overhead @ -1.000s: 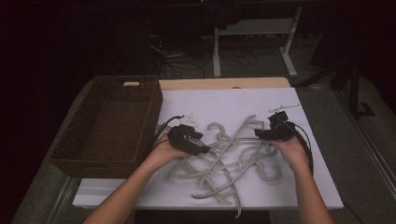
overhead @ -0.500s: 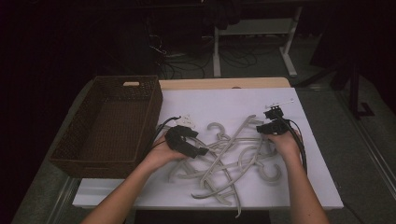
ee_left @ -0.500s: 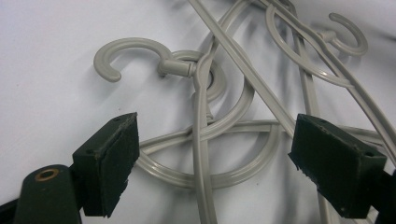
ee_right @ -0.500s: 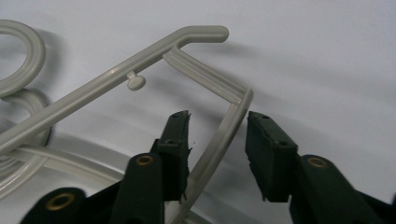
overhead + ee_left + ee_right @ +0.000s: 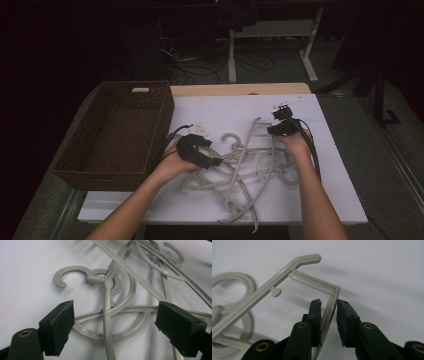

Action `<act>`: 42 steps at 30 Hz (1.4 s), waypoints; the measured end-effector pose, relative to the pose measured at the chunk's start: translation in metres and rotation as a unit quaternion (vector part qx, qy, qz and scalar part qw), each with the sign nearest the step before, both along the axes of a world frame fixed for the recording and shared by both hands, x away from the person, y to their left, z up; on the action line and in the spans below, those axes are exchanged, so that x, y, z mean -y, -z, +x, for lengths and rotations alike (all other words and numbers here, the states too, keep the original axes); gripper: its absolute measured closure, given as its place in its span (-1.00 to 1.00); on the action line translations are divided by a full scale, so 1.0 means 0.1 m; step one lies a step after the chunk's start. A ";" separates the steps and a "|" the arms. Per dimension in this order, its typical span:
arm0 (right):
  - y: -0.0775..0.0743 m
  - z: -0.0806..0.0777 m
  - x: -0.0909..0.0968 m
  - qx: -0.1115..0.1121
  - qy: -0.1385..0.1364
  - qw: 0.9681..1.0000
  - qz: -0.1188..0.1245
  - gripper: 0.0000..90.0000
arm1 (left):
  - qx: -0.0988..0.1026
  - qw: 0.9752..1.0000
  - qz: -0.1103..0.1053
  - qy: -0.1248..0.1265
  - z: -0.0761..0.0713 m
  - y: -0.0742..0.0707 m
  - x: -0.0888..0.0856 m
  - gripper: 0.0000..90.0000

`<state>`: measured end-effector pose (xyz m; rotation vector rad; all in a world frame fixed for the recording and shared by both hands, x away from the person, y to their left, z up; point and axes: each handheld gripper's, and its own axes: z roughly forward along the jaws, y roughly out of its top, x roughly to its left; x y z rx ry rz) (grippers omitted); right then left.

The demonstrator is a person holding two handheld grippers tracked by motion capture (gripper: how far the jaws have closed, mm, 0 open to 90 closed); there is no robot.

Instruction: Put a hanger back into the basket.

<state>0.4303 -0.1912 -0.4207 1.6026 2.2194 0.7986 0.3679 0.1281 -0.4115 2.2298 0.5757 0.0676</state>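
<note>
A tangle of several grey plastic hangers (image 5: 245, 165) lies on the white table (image 5: 225, 107). My left gripper (image 5: 217, 161) hovers low over the tangle's left side. Its jaws have just been opening and stand wide apart (image 5: 115, 312), straddling crossed hanger bars below a hook (image 5: 72, 268) without touching them. My right gripper (image 5: 274, 131) is at the tangle's far right. Its jaws (image 5: 329, 305) have just been closing around the thin curved end of one hanger arm (image 5: 332, 302). A slim gap still shows beside that arm.
A dark wicker basket (image 5: 135, 84) stands at the table's left, close to my left hand. Bare white table lies behind the hangers and to their right. Cables trail from both grippers. Desk legs and floor cables are beyond the far edge.
My right hand has shifted slightly left and away, onto the hanger's end. My left hand has stayed put.
</note>
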 end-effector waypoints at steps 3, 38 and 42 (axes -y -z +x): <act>-0.05 0.09 -0.14 0.003 -0.016 1.000 -0.005 0.69 | 0.001 1.000 -0.002 0.000 0.00 0.00 0.00 -0.66; 0.12 0.02 -0.29 -0.022 -0.033 0.999 -0.022 0.67 | 0.003 1.000 0.005 0.005 -0.03 0.02 0.03 -0.66; 0.10 0.05 -0.33 -0.015 -0.037 0.999 -0.017 0.70 | 0.004 1.000 0.003 0.003 -0.02 0.02 0.02 -0.66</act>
